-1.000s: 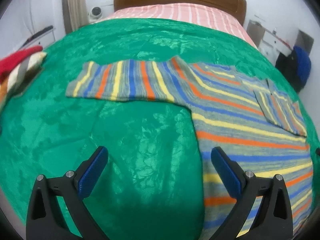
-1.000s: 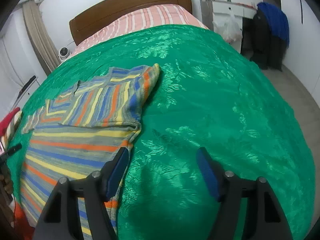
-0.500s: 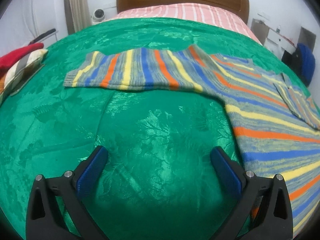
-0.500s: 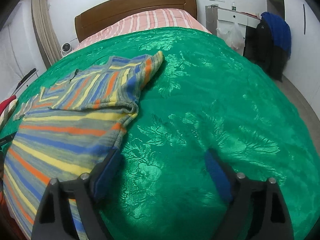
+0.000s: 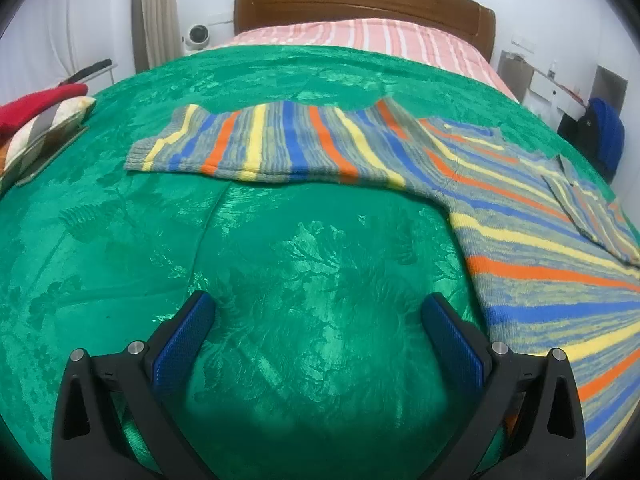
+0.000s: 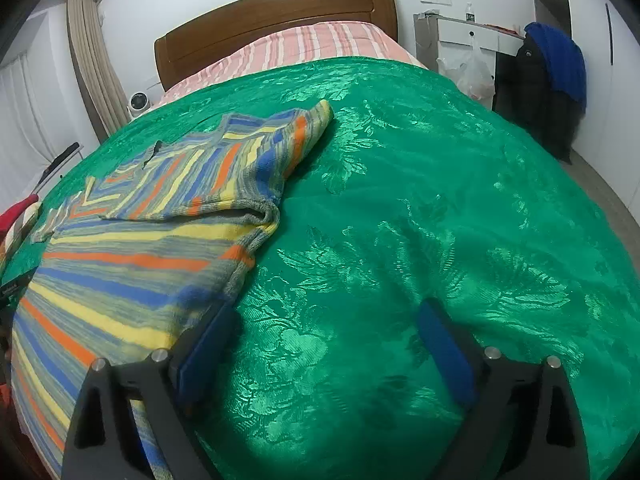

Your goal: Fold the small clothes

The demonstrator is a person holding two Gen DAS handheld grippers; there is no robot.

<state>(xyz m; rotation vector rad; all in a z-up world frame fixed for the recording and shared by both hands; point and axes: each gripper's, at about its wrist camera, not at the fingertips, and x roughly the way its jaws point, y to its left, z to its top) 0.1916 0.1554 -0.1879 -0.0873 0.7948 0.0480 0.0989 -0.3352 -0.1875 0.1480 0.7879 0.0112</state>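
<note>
A striped knitted sweater [image 5: 520, 216] in blue, orange, yellow and grey lies flat on the green bedspread [image 5: 280, 264]. Its left sleeve [image 5: 256, 144] stretches out to the left. Its right sleeve [image 6: 224, 168] is folded over the body [image 6: 120, 272]. My left gripper [image 5: 316, 320] is open and empty, over bare bedspread below the outstretched sleeve and left of the body. My right gripper [image 6: 328, 328] is open and empty, its left finger at the sweater's right side edge.
A wooden headboard [image 5: 360, 4] and pink striped bedding [image 5: 360, 36] lie at the far end. Red and patterned items [image 5: 36, 116] sit at the bed's left edge. A white cabinet [image 6: 468, 40] and dark and blue clothing [image 6: 556, 76] stand to the right.
My left gripper has moved left, off the sweater's body onto bare bedspread. My right gripper has moved forward along the sweater's right edge. Both stayed open.
</note>
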